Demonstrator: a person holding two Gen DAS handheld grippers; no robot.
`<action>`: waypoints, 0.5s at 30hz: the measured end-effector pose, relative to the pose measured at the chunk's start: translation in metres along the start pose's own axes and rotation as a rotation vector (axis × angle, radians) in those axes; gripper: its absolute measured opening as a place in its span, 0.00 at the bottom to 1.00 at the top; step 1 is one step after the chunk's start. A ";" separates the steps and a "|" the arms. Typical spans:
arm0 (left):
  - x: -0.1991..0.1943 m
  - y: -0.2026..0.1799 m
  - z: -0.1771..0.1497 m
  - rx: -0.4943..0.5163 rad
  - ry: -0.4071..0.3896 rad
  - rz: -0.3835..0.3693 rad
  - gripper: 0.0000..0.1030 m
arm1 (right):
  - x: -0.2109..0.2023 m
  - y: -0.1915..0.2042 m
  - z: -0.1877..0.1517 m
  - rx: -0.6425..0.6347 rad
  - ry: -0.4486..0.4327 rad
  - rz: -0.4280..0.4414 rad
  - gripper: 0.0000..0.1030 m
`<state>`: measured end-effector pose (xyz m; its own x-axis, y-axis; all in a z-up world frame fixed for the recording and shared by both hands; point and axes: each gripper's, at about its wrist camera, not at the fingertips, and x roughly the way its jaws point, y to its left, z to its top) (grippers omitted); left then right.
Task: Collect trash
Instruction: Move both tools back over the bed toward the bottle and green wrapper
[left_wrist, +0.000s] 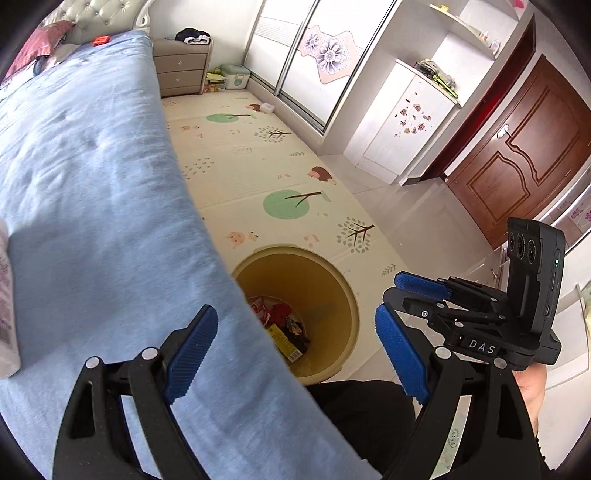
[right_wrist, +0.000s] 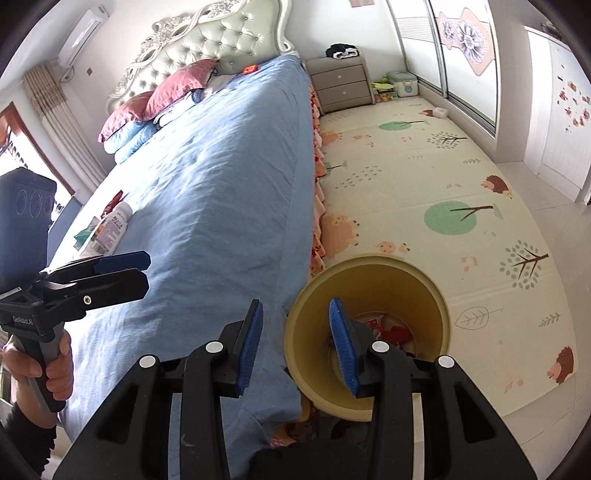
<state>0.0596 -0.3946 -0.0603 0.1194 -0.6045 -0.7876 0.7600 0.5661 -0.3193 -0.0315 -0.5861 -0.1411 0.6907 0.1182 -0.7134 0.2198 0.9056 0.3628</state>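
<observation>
A yellow trash bin (left_wrist: 340, 295) stands on the floor mat beside the bed; it also shows in the right wrist view (right_wrist: 369, 273). Wrappers and a small box (left_wrist: 284, 328) lie in its bottom. My left gripper (left_wrist: 295, 347) is open and empty above the bed's edge and the bin. My right gripper (right_wrist: 295, 343) is open and empty over the bin's rim; it also shows in the left wrist view (left_wrist: 402, 295). A white bottle (right_wrist: 116, 225) and some packets (right_wrist: 88, 229) lie on the blue bedspread (right_wrist: 221, 184) near the left gripper (right_wrist: 142, 269).
The bed has red and blue pillows (right_wrist: 155, 99) at a tufted headboard and a small red object (right_wrist: 250, 68) near them. A grey nightstand (right_wrist: 341, 86), a green storage box (right_wrist: 402, 83), sliding wardrobe doors (left_wrist: 295, 55) and a brown door (left_wrist: 524, 155) line the room. A patterned play mat (right_wrist: 443, 177) covers the floor.
</observation>
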 end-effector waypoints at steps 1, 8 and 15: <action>-0.010 0.008 -0.003 -0.009 -0.010 0.012 0.84 | 0.002 0.011 0.003 -0.015 0.000 0.011 0.36; -0.076 0.081 -0.024 -0.100 -0.084 0.098 0.84 | 0.030 0.098 0.018 -0.120 0.024 0.113 0.36; -0.133 0.157 -0.050 -0.215 -0.149 0.170 0.84 | 0.063 0.185 0.030 -0.218 0.050 0.206 0.36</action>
<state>0.1306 -0.1969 -0.0319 0.3377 -0.5578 -0.7582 0.5702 0.7621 -0.3067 0.0731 -0.4229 -0.1007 0.6693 0.3233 -0.6689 -0.0779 0.9259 0.3696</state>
